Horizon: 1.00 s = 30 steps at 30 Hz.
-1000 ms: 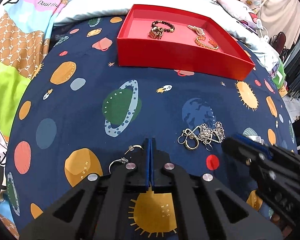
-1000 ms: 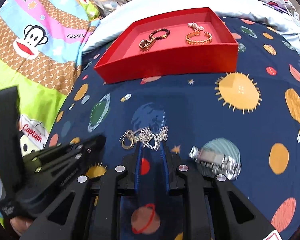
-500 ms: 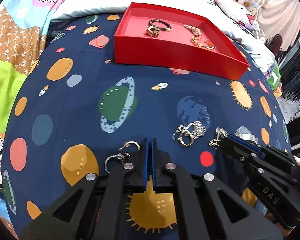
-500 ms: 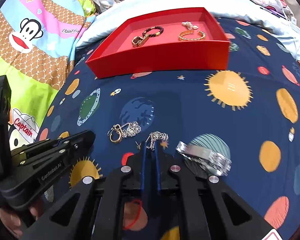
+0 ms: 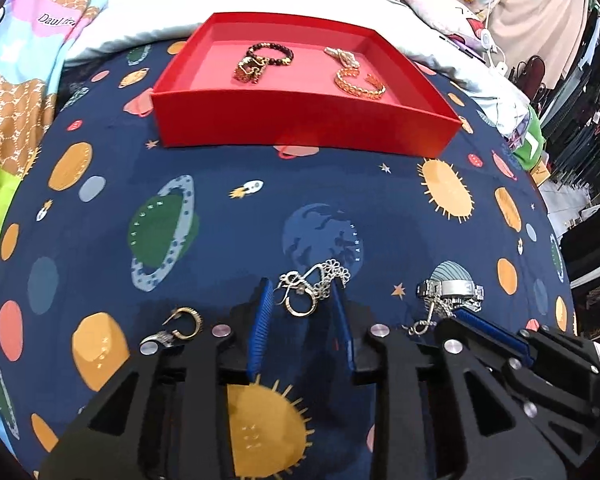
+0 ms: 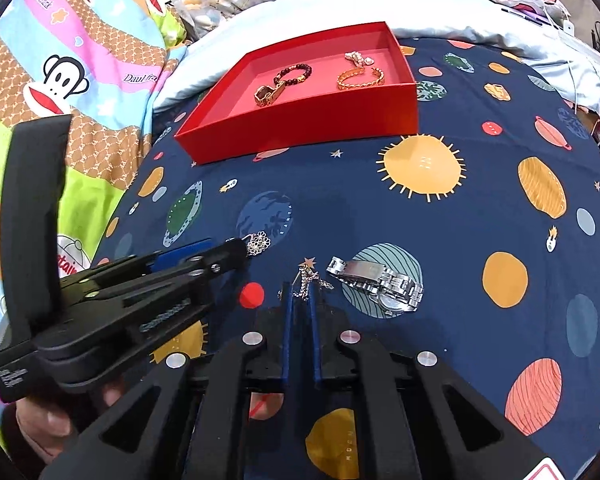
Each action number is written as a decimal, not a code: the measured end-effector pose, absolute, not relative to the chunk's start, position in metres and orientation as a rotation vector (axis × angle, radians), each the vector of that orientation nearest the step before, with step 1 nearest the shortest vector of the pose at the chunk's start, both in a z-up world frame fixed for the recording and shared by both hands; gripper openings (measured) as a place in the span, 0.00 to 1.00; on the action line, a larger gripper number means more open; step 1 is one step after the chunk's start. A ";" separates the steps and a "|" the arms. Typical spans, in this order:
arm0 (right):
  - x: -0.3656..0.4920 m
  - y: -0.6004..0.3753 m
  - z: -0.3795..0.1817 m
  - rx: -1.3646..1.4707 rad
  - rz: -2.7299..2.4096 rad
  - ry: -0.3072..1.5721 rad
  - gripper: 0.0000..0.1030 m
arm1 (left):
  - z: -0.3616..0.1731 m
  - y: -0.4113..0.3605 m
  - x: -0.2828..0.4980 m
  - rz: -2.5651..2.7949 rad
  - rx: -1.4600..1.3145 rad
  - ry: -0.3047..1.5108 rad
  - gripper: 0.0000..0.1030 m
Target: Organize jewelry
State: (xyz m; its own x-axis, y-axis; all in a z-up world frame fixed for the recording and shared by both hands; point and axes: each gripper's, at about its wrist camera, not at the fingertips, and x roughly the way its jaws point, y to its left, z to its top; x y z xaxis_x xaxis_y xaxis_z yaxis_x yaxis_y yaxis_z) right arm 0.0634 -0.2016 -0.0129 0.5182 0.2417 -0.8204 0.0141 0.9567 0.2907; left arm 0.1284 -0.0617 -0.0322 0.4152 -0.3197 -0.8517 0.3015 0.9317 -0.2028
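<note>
My left gripper (image 5: 302,294) is open, its blue fingers either side of a tangled silver chain with rings (image 5: 306,288) on the space-print cloth. My right gripper (image 6: 301,290) is nearly closed on a thin silver chain (image 6: 306,276) beside a silver watch (image 6: 380,284). The watch also shows in the left wrist view (image 5: 450,290). The red tray (image 5: 300,128) at the back holds a dark bead bracelet (image 5: 270,54), a gold bracelet (image 5: 358,82) and a small pearly piece (image 5: 342,54). Silver and gold earrings (image 5: 178,326) lie left of my left gripper.
The navy planet-print cloth (image 6: 420,208) covers a rounded surface. A colourful monkey-print blanket (image 6: 60,80) lies to the left and a pale pillow (image 6: 320,4) behind the tray. The left gripper (image 6: 244,252) crosses the right wrist view at the left.
My left gripper has opened and moved right, from the earrings to around the ring-and-chain tangle. My right gripper pulled one chain away to the right, next to the watch.
</note>
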 end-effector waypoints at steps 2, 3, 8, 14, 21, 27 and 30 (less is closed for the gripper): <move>0.063 -0.205 -0.013 0.284 0.136 1.020 0.06 | -0.033 -0.066 0.129 -0.395 -0.013 1.069 0.29; 0.063 -0.206 -0.013 0.288 0.135 1.020 0.06 | -0.033 -0.068 0.129 -0.399 -0.007 1.065 0.32; 0.063 -0.208 -0.015 0.294 0.133 1.023 0.06 | -0.034 -0.073 0.132 -0.393 0.011 1.040 0.32; 0.064 -0.209 -0.016 0.298 0.133 1.026 0.06 | -0.035 -0.063 0.142 -0.394 -0.034 1.052 0.00; 0.065 -0.208 -0.015 0.294 0.136 1.025 0.06 | -0.026 -0.053 0.142 -0.384 -0.048 1.019 0.00; 0.066 -0.206 -0.007 0.288 0.143 1.006 0.06 | -0.009 -0.041 0.141 -0.380 -0.076 0.992 0.00; 0.066 -0.205 0.000 0.285 0.147 0.990 0.06 | -0.001 -0.036 0.139 -0.375 -0.083 0.978 0.00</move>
